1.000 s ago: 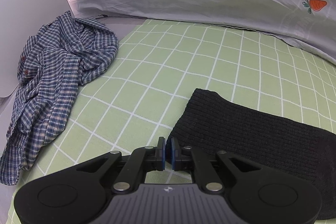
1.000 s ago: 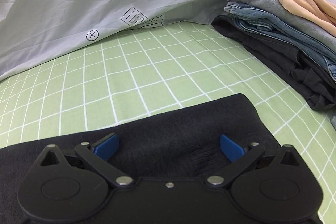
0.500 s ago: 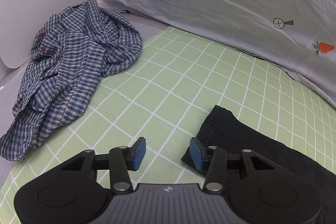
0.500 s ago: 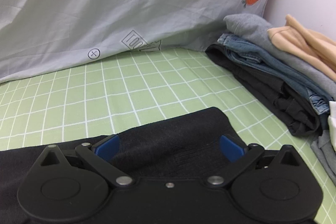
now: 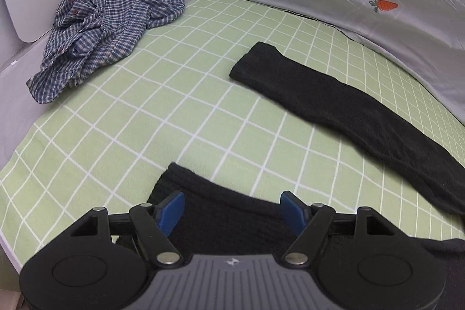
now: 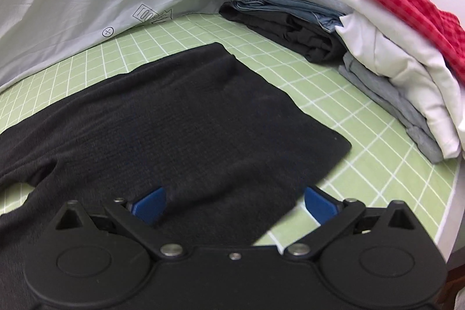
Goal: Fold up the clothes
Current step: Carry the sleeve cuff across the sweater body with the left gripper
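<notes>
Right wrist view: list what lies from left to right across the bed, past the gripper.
Black sweater → folded stack of dark, denim, grey and beige clothes → second stack with grey, white and red checked clothes.

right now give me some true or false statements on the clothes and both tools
1. The left tool is open over a sleeve of the black sweater. True.
2. The right tool is shut on the sweater. False: it is open and grips nothing.
3. The plaid shirt is folded flat. False: it lies crumpled at the far left edge of the green sheet.
4. Folded clothes are stacked to the right of the sweater, with a red checked garment on top of the near stack. True.
5. The sweater's far sleeve lies spread out on the sheet. True.
</notes>
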The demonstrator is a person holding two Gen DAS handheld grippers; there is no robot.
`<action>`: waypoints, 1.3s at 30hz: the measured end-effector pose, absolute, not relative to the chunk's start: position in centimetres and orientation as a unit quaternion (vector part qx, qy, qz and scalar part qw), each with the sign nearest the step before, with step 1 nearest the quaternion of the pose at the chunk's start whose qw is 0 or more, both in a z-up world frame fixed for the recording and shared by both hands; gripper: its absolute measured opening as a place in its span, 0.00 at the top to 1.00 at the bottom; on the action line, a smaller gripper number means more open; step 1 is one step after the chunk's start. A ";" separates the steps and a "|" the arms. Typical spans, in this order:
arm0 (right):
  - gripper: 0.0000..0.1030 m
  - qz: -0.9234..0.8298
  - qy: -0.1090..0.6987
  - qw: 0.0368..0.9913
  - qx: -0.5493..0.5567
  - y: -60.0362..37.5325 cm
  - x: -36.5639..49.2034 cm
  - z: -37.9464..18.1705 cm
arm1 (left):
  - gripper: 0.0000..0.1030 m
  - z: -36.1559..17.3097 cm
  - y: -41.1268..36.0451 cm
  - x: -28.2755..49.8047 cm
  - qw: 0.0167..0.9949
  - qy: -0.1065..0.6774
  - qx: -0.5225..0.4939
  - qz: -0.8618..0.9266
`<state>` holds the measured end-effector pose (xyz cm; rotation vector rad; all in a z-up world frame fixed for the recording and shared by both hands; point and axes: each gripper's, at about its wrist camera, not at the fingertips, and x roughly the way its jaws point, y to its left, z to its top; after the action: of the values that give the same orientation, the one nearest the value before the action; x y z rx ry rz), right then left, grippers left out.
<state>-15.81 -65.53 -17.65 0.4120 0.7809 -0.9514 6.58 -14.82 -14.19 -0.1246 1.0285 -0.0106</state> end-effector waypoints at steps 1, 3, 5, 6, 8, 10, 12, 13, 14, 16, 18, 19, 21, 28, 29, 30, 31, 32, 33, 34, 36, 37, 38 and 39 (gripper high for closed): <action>0.01 -0.440 0.363 0.797 0.197 -65.6 -16.5 -17.8 | 0.28 -14.4 -14.9 5.6 0.867 0.494 -0.062 -0.004; 0.06 -0.435 0.364 0.799 0.201 -65.8 -17.5 -18.1 | 0.28 -14.6 -14.9 4.5 0.866 0.496 -0.070 0.004; 0.14 -0.423 0.367 0.804 0.198 -66.1 -18.1 -18.4 | 0.28 -14.7 -14.7 3.6 0.865 0.496 -0.078 0.014; 0.19 -0.416 0.367 0.808 0.198 -66.3 -18.3 -18.5 | 0.28 -14.8 -14.6 3.2 0.864 0.496 -0.083 0.019; 0.20 -0.406 0.365 0.814 0.199 -66.8 -18.6 -18.7 | 0.28 -14.9 -14.5 2.4 0.862 0.497 -0.092 0.029; 0.20 -0.399 0.360 0.820 0.198 -67.2 -18.7 -18.9 | 0.28 -15.0 -14.3 1.5 0.861 0.497 -0.100 0.040; 0.20 -0.394 0.353 0.826 0.195 -67.5 -18.8 -19.0 | 0.28 -15.2 -14.2 0.7 0.859 0.497 -0.109 0.050; 0.21 -0.392 0.350 0.828 0.194 -67.6 -18.8 -19.0 | 0.28 -15.3 -14.1 0.3 0.858 0.498 -0.114 0.055; 0.25 -0.392 0.346 0.831 0.192 -67.7 -18.8 -19.0 | 0.28 -15.3 -14.0 -0.2 0.857 0.498 -0.118 0.060; 0.35 -0.392 0.338 0.834 0.192 -68.1 -19.0 -18.9 | 0.28 -15.5 -13.9 -1.0 0.855 0.498 -0.127 0.071; 0.54 -0.396 0.331 0.833 0.199 -68.6 -19.3 -18.8 | 0.28 -15.6 -13.6 -1.7 0.853 0.497 -0.136 0.084; 0.58 -0.398 0.327 0.832 0.205 -68.9 -19.4 -18.8 | 0.29 -15.6 -13.1 -1.6 0.852 0.494 -0.143 0.099; 0.78 -0.402 0.323 0.829 0.217 -69.6 -19.8 -18.7 | 0.29 -15.6 -12.0 -1.3 0.848 0.488 -0.164 0.124; 0.88 -0.399 0.323 0.828 0.225 -70.3 -20.2 -18.6 | 0.55 -15.7 -10.9 1.0 0.850 0.471 -0.188 0.145; 0.89 -0.400 0.325 0.827 0.222 -70.2 -20.1 -18.6 | 0.71 -15.8 -11.0 1.4 0.851 0.469 -0.187 0.146; 0.89 -0.403 0.326 0.826 0.222 -70.1 -20.0 -18.5 | 0.81 -15.9 -10.9 1.8 0.849 0.470 -0.191 0.146; 0.89 -0.406 0.325 0.824 0.224 -70.1 -20.0 -18.5 | 0.96 -15.9 -10.8 2.2 0.848 0.470 -0.195 0.147; 0.89 -0.408 0.323 0.823 0.227 -70.1 -19.9 -18.3 | 0.95 -16.0 -10.6 2.5 0.847 0.470 -0.201 0.147; 0.90 -0.410 0.320 0.824 0.227 -70.2 -19.9 -18.1 | 0.95 -15.9 -10.4 2.7 0.846 0.467 -0.210 0.147; 0.90 -0.411 0.316 0.825 0.226 -70.1 -19.8 -17.8 | 0.96 -15.8 -10.3 2.9 0.846 0.465 -0.216 0.147; 0.91 -0.413 0.310 0.827 0.223 -70.1 -19.7 -17.2 | 0.96 -15.2 -10.4 3.3 0.849 0.460 -0.215 0.145; 0.91 -0.414 0.307 0.828 0.221 -70.1 -19.6 -16.9 | 0.96 -14.8 -10.5 3.5 0.852 0.456 -0.214 0.142; 0.92 -0.416 0.303 0.829 0.218 -70.0 -19.5 -16.5 | 0.96 -14.2 -10.7 3.8 0.855 0.452 -0.212 0.138; 0.93 -0.416 0.298 0.832 0.215 -70.1 -19.3 -16.0 | 0.96 -13.7 -10.9 4.1 0.859 0.447 -0.211 0.134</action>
<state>-19.27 -70.06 -16.02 0.4551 0.6318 -0.8819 4.07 -10.90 -13.68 -0.4436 0.9379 0.2812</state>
